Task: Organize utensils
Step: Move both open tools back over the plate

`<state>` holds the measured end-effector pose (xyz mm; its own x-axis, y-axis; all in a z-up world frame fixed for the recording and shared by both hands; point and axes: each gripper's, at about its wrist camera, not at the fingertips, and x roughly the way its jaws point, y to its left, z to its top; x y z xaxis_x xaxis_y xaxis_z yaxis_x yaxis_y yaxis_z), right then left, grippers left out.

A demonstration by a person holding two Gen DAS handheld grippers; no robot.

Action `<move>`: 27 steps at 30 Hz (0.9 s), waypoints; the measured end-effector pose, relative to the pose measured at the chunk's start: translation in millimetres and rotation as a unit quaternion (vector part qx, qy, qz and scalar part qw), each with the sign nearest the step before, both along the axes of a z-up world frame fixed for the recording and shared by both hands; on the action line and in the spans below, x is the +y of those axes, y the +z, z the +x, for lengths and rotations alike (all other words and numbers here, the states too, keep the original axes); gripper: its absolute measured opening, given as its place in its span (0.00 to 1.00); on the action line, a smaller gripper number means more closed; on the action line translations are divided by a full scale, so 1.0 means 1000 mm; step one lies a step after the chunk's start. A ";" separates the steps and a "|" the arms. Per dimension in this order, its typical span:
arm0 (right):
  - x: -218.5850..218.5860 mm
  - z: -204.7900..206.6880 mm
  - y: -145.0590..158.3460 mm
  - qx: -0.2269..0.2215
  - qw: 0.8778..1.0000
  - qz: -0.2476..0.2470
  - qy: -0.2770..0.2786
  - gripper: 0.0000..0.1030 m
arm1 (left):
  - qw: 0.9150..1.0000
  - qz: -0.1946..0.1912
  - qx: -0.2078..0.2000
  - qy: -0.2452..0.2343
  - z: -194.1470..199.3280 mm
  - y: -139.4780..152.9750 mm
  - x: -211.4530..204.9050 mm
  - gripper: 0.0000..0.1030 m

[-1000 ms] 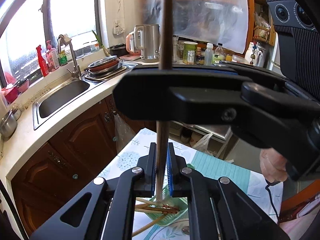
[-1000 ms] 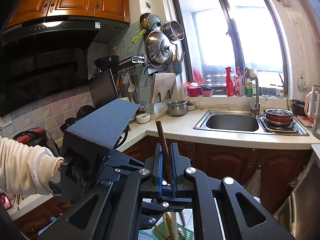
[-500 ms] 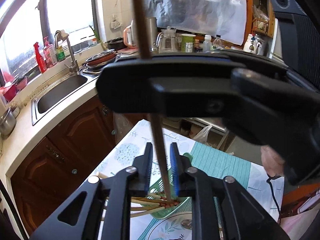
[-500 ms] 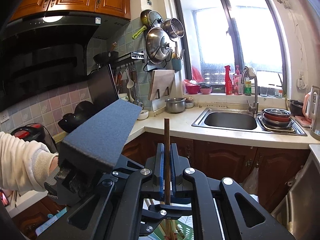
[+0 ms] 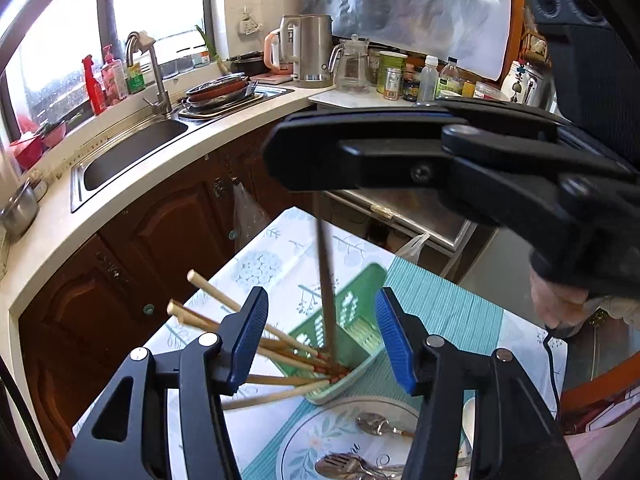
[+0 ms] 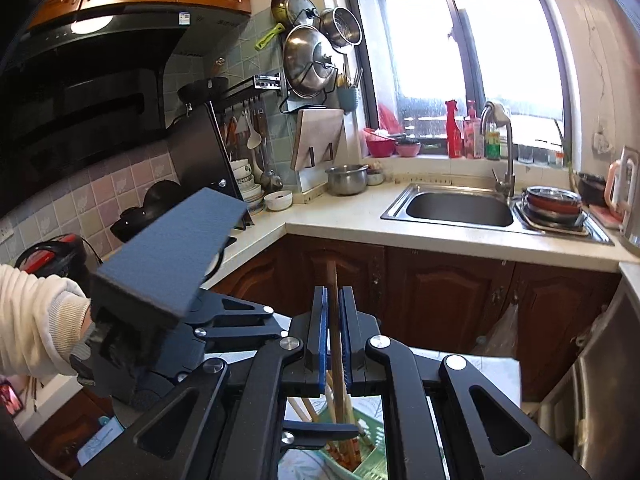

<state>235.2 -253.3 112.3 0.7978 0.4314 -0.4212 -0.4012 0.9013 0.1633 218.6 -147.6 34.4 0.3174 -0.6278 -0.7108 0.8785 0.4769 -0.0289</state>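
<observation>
Right gripper (image 6: 335,340) clamped on dark chopstick (image 5: 326,284), shaft near upright, lower tip in green basket (image 5: 362,280), left gripper (image 5: 320,336) jaws opening around it, pads clear, pale chopsticks (image 5: 208,316) fanning left.

A slotted green plastic basket (image 5: 352,320) holding pale wooden chopsticks (image 5: 240,308) with red tips sits on a teal striped mat (image 5: 448,308) over a white leaf-printed tablecloth (image 5: 276,256).
</observation>
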 end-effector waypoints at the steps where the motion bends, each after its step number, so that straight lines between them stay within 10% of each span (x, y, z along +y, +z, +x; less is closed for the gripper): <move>1: -0.002 -0.001 -0.002 0.006 1.000 0.004 0.000 0.06 | 1.000 0.005 0.001 0.005 -0.002 -0.001 0.002 0.53; 27: -0.028 -0.055 -0.044 0.058 0.996 0.042 -0.045 0.07 | 0.991 -0.077 0.053 0.095 0.017 0.043 0.045 0.53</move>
<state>180.6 -281.7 68.1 0.7827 0.3987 -0.4778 -0.2938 0.9136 0.2811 235.4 -102.3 77.9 0.3700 -0.6672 -0.6465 0.7608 0.6169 -0.2013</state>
